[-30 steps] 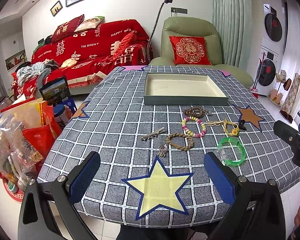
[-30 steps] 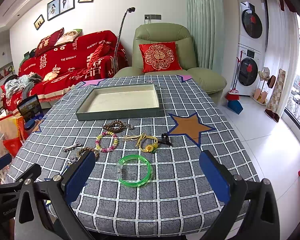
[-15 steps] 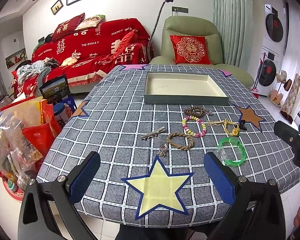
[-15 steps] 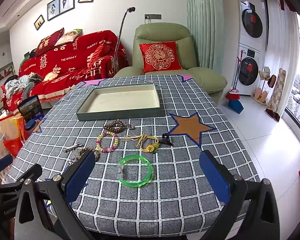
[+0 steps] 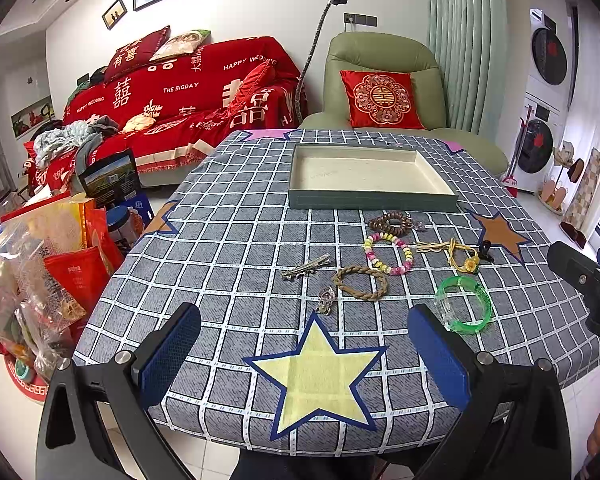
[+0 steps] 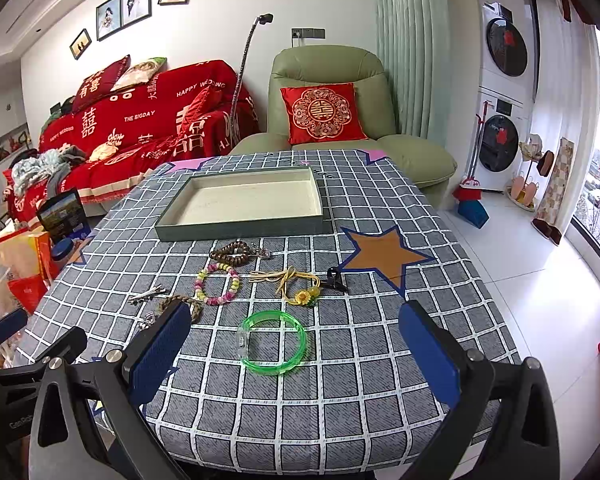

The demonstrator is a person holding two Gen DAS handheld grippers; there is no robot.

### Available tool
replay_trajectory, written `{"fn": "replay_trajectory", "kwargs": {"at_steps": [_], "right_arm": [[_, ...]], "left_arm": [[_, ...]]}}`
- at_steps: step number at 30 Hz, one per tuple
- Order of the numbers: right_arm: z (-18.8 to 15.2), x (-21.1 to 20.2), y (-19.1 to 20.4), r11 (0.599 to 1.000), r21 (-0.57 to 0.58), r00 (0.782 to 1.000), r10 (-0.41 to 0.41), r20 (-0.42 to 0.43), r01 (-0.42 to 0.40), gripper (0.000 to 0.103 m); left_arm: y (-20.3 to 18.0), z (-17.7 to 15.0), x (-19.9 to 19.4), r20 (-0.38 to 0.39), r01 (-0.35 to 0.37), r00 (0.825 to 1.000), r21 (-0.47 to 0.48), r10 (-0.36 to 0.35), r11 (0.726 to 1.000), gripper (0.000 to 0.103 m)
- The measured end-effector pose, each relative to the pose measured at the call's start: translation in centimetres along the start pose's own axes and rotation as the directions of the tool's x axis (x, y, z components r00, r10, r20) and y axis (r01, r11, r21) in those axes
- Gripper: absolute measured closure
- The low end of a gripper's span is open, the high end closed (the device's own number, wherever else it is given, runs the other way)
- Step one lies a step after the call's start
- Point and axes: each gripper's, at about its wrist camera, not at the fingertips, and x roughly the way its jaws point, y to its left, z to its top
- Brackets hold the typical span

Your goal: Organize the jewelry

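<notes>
Red sofa cover (image 5: pixel 188 88) reads "HAPPY WEDDING" (also "THE BIGDAY"); both grippers, left gripper (image 5: pixel 304 356) and right gripper (image 6: pixel 292 356), hold fingers spread, empty.

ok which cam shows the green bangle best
The right wrist view: the green bangle lies whole and central between the open tongs. In the left wrist view it sits off right, its near edge beside a pad.

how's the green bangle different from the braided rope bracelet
The green bangle is translucent, glossy bright green plastic; the braided rope bracelet is dull brown twisted cord. The bangle is a smooth, rigid-looking ring, while the rope bracelet's outline is a rougher, uneven oval. The bangle lies nearest the right tool; the rope bracelet lies further left, beside a small silver piece. Both lie flat on the checked tablecloth, outside the tray.
</notes>
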Motion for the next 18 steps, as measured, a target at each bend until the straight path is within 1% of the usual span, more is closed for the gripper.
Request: {"fn": "replay_trajectory", "kwargs": {"at_steps": [18], "right_arm": [[-0.01,0.05,-0.03,1.000,0.001,1.000,0.001,-0.001,-0.001,0.000]], "left_arm": [[-0.16,0.05,0.08,-0.003,0.000,1.000,-0.002,0.000,1.000,0.000]]}}
